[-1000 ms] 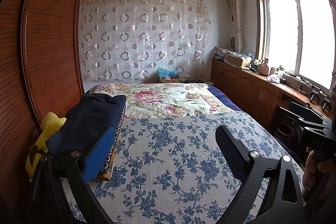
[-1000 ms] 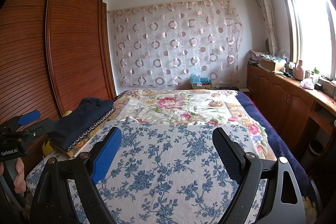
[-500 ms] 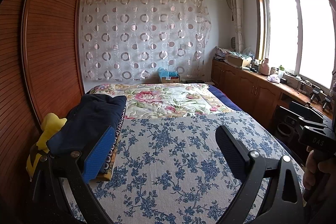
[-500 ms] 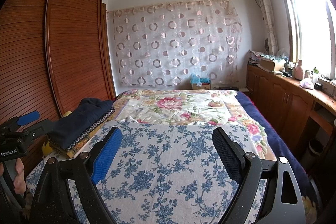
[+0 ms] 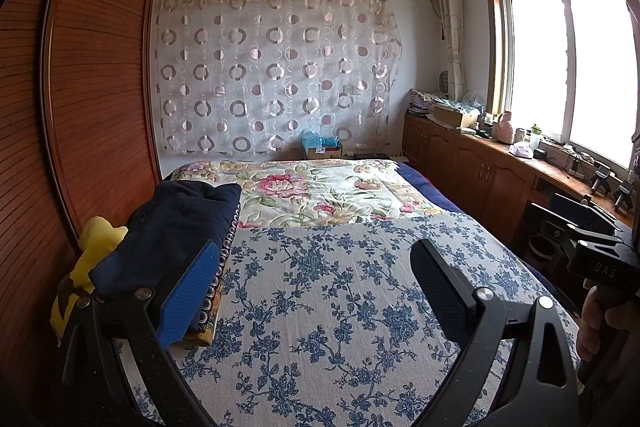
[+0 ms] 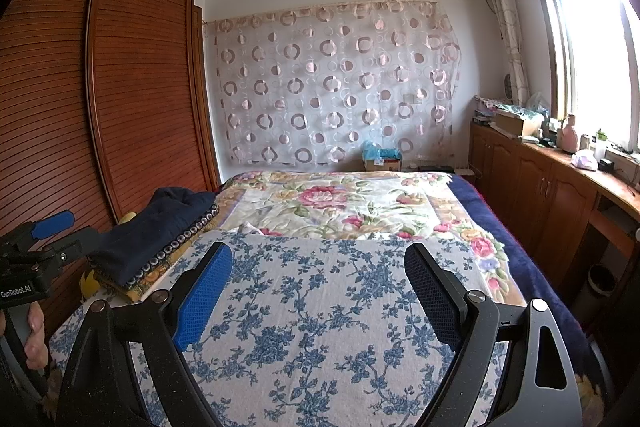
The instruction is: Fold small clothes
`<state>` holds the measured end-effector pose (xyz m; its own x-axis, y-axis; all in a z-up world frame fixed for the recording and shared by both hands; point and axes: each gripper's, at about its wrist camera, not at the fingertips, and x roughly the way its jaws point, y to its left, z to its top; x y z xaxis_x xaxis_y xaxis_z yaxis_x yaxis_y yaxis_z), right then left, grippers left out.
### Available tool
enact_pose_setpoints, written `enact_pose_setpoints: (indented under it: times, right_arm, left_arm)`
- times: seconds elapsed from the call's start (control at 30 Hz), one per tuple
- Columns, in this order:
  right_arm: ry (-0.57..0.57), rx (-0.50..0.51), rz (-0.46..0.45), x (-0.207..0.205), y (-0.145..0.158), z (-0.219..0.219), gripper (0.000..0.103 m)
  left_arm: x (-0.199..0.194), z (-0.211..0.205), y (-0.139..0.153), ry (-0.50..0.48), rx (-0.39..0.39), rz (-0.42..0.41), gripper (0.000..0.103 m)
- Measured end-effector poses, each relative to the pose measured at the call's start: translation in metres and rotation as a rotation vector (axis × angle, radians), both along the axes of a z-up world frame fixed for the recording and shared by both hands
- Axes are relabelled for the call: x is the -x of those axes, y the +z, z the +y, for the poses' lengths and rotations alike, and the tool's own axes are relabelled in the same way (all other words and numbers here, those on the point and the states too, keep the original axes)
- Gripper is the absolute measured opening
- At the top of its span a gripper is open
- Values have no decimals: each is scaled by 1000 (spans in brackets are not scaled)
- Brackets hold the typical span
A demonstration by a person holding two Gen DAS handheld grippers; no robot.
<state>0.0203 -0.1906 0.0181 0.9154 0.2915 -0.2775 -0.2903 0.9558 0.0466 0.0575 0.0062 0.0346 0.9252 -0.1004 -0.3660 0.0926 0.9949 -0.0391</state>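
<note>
A stack of folded clothes lies on the bed's left edge: a dark navy garment [image 5: 180, 227] on top of a patterned one [image 5: 224, 267], with a yellow item [image 5: 94, 247] beside it. The stack also shows in the right wrist view [image 6: 156, 231]. My left gripper [image 5: 316, 291] is open and empty above the blue-flowered bed cover [image 5: 340, 287], its left finger just in front of the stack. My right gripper [image 6: 320, 291] is open and empty over the same cover [image 6: 320, 307]. Neither touches cloth.
A wooden wardrobe [image 5: 88, 99] runs along the bed's left side. A floral quilt [image 5: 316, 191] covers the far half of the bed. Wooden cabinets [image 5: 472, 167] with clutter stand under the window on the right. A cardboard box [image 6: 382, 157] sits beyond the bed.
</note>
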Motion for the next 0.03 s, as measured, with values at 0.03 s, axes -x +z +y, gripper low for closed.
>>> enact_pose_setpoints:
  times: [0.03]
  right_arm:
    - [1,0,0,0,0,0,89]
  left_arm:
    - [0,1,0,1,-1,0,97]
